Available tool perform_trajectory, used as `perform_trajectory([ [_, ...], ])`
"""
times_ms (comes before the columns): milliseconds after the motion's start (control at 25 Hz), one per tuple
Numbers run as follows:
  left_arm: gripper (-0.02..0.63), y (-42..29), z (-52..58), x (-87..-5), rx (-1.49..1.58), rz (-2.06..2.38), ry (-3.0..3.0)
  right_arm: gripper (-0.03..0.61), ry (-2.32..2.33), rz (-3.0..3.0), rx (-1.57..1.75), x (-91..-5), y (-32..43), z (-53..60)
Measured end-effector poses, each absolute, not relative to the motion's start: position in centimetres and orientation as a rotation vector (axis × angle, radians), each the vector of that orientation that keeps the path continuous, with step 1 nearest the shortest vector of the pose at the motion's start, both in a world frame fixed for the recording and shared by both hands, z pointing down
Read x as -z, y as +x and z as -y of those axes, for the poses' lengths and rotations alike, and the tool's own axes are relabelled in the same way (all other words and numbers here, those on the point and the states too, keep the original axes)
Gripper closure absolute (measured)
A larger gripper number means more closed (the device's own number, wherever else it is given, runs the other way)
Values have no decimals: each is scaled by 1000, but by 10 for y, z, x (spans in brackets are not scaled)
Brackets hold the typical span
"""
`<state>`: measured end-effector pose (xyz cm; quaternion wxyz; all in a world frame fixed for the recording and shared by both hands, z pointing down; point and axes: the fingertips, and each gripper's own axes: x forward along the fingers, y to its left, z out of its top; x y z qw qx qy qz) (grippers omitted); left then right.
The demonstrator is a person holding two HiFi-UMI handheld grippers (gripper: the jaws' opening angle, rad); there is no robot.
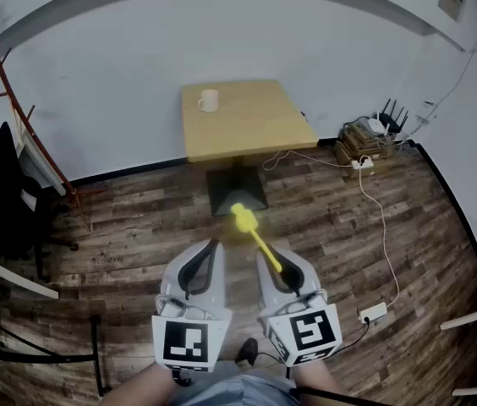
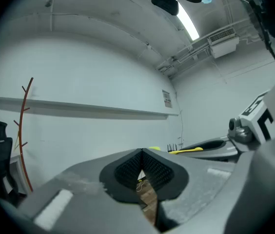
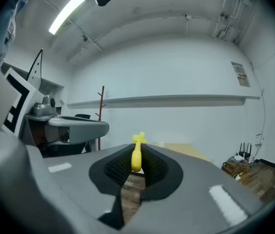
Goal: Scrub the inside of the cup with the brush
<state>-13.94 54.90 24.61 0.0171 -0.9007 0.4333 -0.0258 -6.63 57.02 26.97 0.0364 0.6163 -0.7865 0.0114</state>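
A white cup (image 1: 209, 101) stands near the far left corner of the small wooden table (image 1: 247, 129), well ahead of both grippers. My right gripper (image 1: 270, 256) is shut on the handle of a yellow brush (image 1: 251, 227), whose head points forward and up toward the table. In the right gripper view the brush (image 3: 136, 155) sticks out from between the black pads, with the table (image 3: 186, 151) beyond it. My left gripper (image 1: 213, 245) hangs beside the right one, shut and empty; its pads (image 2: 127, 172) meet with nothing between them. Both are over the wooden floor, far short of the table.
The table's black pedestal base (image 1: 237, 193) stands on the floor ahead. A coat rack (image 1: 19, 108) and a dark chair (image 1: 2, 193) are at the left. A crate with a router (image 1: 370, 138), a white cable and a power strip (image 1: 372, 313) lie at the right.
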Motion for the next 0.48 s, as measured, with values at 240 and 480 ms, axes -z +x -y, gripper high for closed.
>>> perform_trajectory([
  [240,594,-123,-553,-252,97,-1321,-2808,538,1902,2410,-54,-276,-51,-575],
  [480,594,-97,-560,-256,105,-1295,-2828,538,1942,2415,-83,-280,-24,-584],
])
